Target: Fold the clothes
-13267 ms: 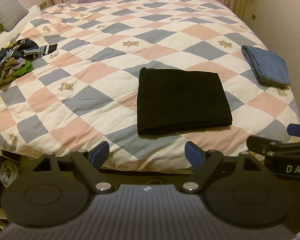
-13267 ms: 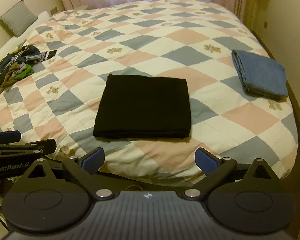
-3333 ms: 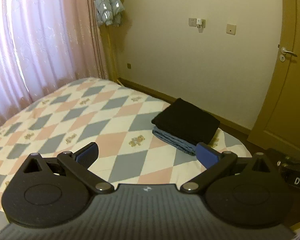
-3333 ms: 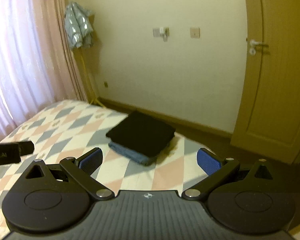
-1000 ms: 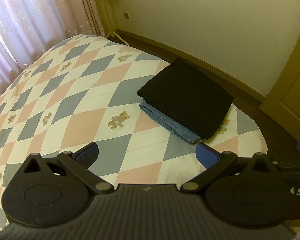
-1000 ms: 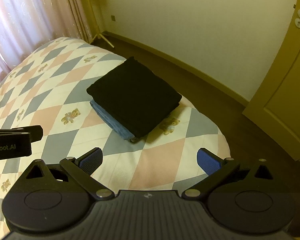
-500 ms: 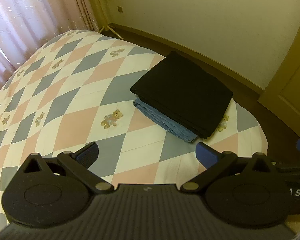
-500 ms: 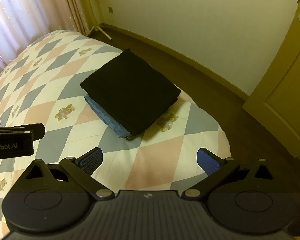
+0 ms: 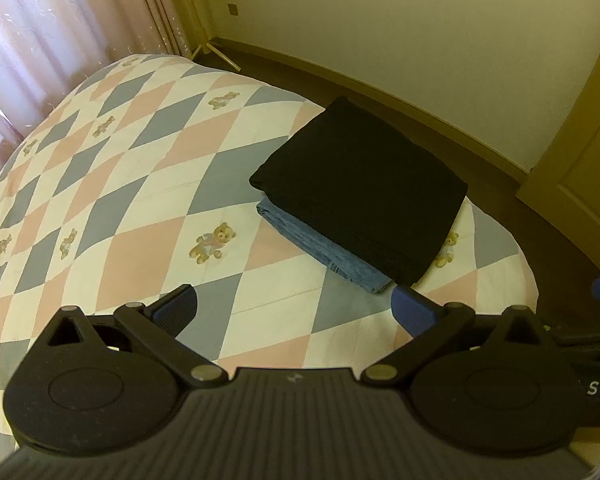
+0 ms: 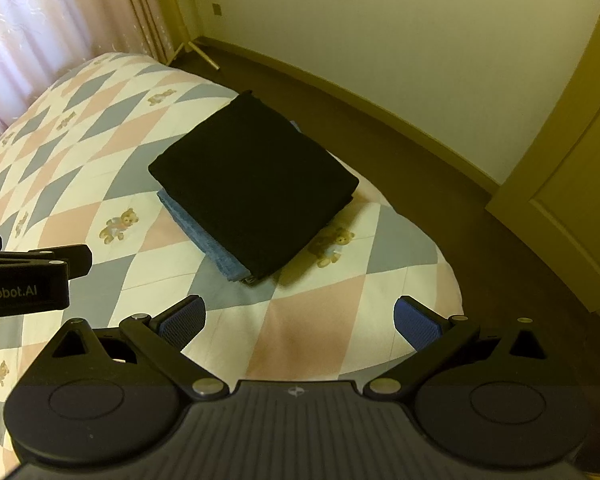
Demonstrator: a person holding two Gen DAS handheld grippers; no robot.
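the right gripper (image 10: 298, 318) hangs above the corner of the bed, its blue-padded fingers (image 10: 182, 320) spread wide with nothing between them. ahead lies a folded black garment (image 10: 256, 184) stacked on a folded blue garment (image 10: 204, 236), whose edge shows along the near left side. both rest on a checked quilt (image 10: 312, 320) with small bears. the left gripper (image 10: 28, 276) juts in from the left edge. pink curtains (image 10: 40, 20) hang at upper left, a door (image 10: 572, 200) stands at right.
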